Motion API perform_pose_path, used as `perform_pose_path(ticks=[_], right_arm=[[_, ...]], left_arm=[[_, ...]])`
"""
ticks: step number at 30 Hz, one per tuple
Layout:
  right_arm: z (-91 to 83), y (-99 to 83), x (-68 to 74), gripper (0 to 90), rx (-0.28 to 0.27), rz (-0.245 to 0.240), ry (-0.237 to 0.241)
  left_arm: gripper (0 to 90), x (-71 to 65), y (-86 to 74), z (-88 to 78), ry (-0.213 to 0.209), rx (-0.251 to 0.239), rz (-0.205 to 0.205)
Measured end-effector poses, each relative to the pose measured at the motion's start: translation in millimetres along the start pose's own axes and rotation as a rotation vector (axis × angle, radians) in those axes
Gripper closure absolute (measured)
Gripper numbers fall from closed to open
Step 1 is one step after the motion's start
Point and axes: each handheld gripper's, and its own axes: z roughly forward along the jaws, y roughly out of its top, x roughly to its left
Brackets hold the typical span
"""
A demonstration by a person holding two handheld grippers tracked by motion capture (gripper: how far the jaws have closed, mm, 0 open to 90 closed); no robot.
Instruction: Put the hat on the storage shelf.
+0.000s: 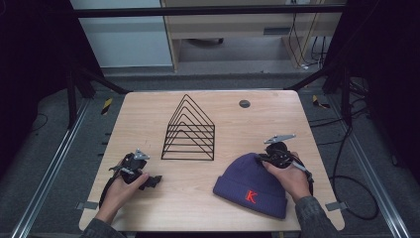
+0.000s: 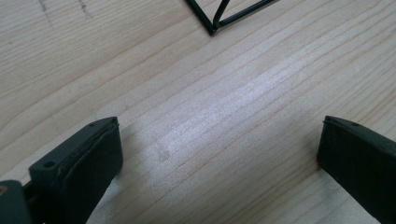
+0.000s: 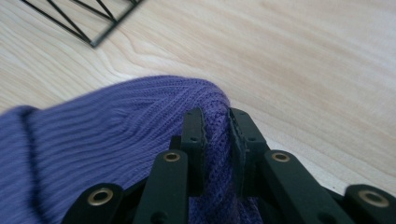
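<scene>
1 purple beanie (image 1: 250,186), right hand-held gripper (image 3: 217,122) pinching; 1 wire rack (image 1: 188,130).

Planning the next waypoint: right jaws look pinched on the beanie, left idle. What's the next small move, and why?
Probably lift the right gripper slightly: its jaws are shut on a fold at the purple beanie crown, the rest lying flat on the table. The left gripper is open over bare wood near the wire rack.

A wire rack (image 1: 188,130) is standing mid-table (image 1: 148,203), toward the far side. A knit hat (image 1: 247,184) is lying nearer, to its right — the right gripper (image 1: 267,157) is sitting at its far edge. The left gripper (image 1: 148,181) is resting near-left, apart from both.
</scene>
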Motion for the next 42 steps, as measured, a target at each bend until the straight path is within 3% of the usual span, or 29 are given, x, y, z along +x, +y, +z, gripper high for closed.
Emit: perform_pose_path(ticks=[3, 6, 8, 12, 13, 22, 27, 33, 42], right_arm=[[-9.4, 1.6, 5.1, 77.6, -0.03, -0.014, 0.004], [-23.1, 4.2, 13.3, 77.6, -0.072, -0.031, 0.013], [-35.1, 6.9, 21.7, 77.7, -0.107, -0.059, 0.023], [-46.8, 10.1, 32.5, 77.7, -0.133, -0.091, 0.037], [-54.0, 12.7, 39.1, 77.7, -0.156, -0.117, 0.049], [-73.3, 27.7, 60.2, 77.8, -0.207, -0.19, 0.094], [-76.1, 36.4, 63.7, 77.9, -0.225, -0.214, 0.108], [-77.8, 52.6, 65.2, 78.0, -0.245, -0.233, 0.112], [-82.7, 70.4, 65.6, 78.1, -0.27, -0.228, 0.11]], left_arm=[[4.3, 0.1, 0.0, -1.2, -0.011, -0.01, 0.017], [3.0, -0.8, 2.3, -6.1, -0.008, -0.038, 0.019], [3.1, 0.2, 4.3, -12.5, -0.004, -0.083, 0.017], [4.1, 2.1, 5.3, -16.4, -0.006, -0.106, 0.017], [4.5, 2.1, 5.3, -18.8, -0.02, -0.111, 0.007], [4.9, -0.3, 7.8, -27.9, -0.059, -0.2, -0.005], [5.5, 0.0, 7.3, -29.2, -0.066, -0.195, -0.001], [5.8, 1.4, 7.7, -32.2, -0.091, -0.216, -0.029], [5.9, -0.2, 7.8, -36.6, -0.104, -0.235, -0.042]])
